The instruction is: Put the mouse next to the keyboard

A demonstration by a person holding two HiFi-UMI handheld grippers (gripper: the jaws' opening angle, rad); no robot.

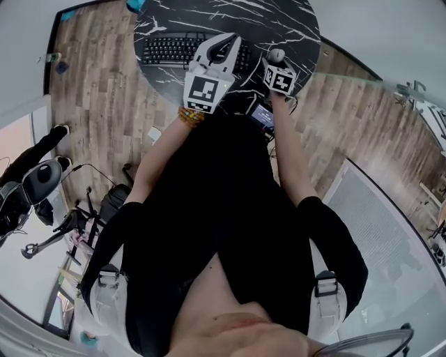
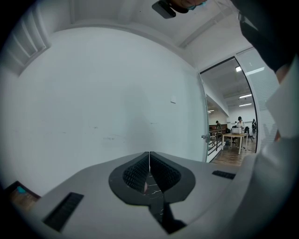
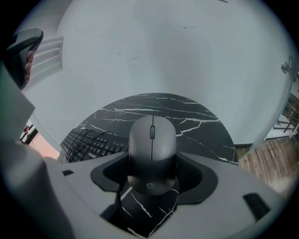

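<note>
The rounded grey plastic mouse [image 3: 152,156] looks smooth and matt, the black plastic keyboard [image 3: 93,144] to its left matt too, the round black white-veined marble table [image 3: 201,126] smooth.

The keyboard [image 1: 171,49] lies on the counter [image 1: 293,21], toward its left side. The left tongs [image 1: 226,43] hang over the keyboard's right end; the right tongs [image 1: 277,63], just right, grip the mouse [image 3: 152,149] above the counter

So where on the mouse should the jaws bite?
Grip the mouse by its two long flanks near the rear, coming from behind the palm end, as the right gripper does now: the sides run nearly parallel there; the domed top would likely slip.
</note>
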